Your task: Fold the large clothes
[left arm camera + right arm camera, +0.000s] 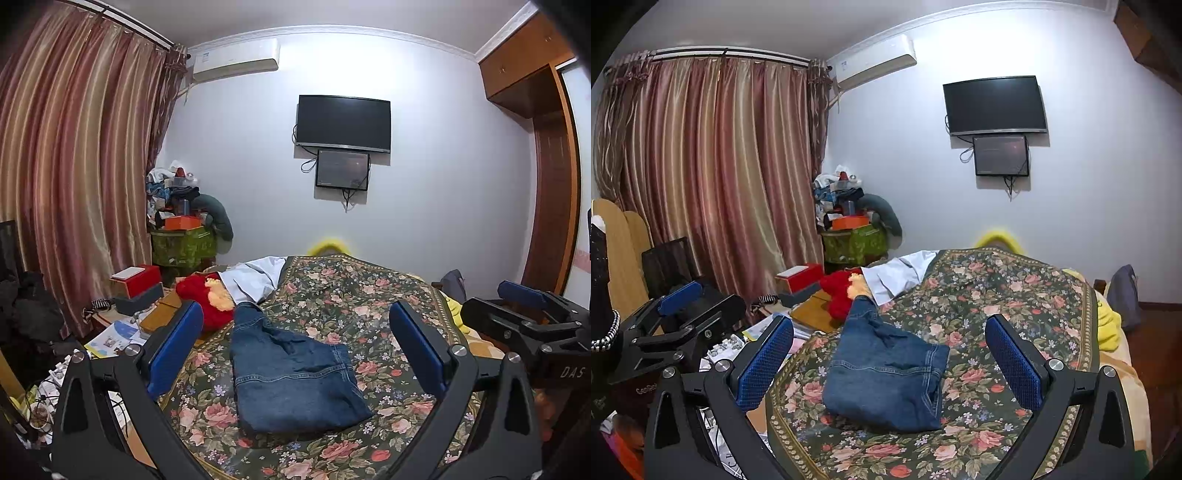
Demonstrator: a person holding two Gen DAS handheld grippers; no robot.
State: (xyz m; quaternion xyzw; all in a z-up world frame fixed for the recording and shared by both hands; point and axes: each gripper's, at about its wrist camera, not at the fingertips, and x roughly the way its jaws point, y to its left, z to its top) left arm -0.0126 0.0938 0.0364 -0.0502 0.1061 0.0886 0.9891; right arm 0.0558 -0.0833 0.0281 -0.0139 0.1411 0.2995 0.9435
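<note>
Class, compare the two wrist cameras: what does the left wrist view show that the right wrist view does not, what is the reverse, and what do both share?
Only the left wrist view shows the wooden wardrobe on the room's right side, and the right gripper from the side. Only the right wrist view shows the arched wooden boards at far left, and the left gripper from the side. Both show the folded jeans on the floral bedspread, the red plush toy, the curtain, the wall TV, and open blue-padded jaws.

Folded jeans [886, 380] lie between spread tool [888, 363] fingers.
</note>
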